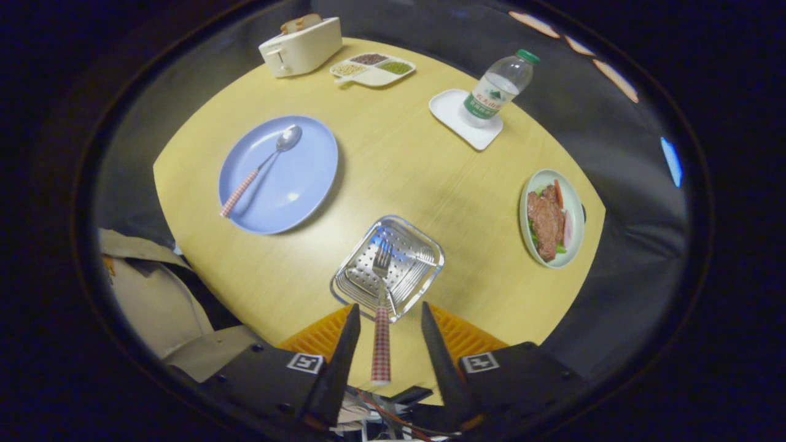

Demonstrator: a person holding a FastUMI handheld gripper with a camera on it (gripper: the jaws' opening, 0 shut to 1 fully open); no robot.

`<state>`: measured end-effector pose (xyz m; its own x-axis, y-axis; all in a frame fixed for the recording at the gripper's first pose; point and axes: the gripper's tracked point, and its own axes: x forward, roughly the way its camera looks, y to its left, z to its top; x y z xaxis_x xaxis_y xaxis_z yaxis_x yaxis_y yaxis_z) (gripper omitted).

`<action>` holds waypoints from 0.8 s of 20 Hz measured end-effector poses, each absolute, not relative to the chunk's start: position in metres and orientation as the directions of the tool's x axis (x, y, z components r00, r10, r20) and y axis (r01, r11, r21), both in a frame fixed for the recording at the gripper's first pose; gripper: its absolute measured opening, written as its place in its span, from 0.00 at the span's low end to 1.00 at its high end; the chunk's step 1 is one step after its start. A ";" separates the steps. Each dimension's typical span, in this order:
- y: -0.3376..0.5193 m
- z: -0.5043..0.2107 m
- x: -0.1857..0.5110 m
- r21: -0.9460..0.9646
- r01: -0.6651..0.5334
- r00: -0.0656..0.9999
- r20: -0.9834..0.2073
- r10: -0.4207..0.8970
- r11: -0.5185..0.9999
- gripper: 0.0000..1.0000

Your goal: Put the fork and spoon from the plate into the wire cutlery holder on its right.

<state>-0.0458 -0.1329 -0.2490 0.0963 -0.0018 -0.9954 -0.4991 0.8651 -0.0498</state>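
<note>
Spoon (261,169): checked handle, bowl toward the far side, lying across the blue plate (313,178) well left of and beyond the claw (385,334); not yet collected. Judged the second half of the task.

Wire cutlery holder (424,255): square metal basket on the counter (405,159), right of the plate and just ahead of the fingertips.

Fork (381,307): tines down inside the holder, checked handle rising back toward the camera and standing in the gap between the two fingers (344,350). Neither finger appears to press on it; a clear space shows on each side.

Claw: spread open, holding nothing, poised over the near edge of the holder.

Step in hand: fork delivery looks finished or at release. Next move, by this reading, calls for backing clear of the handle without nudging it, then travelling left to the plate and closing on the spoon's handle.
</note>
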 end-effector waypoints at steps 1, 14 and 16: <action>-0.128 -0.247 -0.041 -0.047 -0.471 0.133 -0.991 0.018 0.881 0.55; -0.056 -0.201 -0.008 -0.054 -0.284 0.574 -0.809 0.125 0.957 0.99; -0.041 -0.199 -0.008 -0.063 -0.259 0.624 -0.772 0.117 0.964 1.00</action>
<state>-0.0076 -0.0410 -0.1991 0.6243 0.1170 -0.7724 -0.2588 0.9639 -0.0632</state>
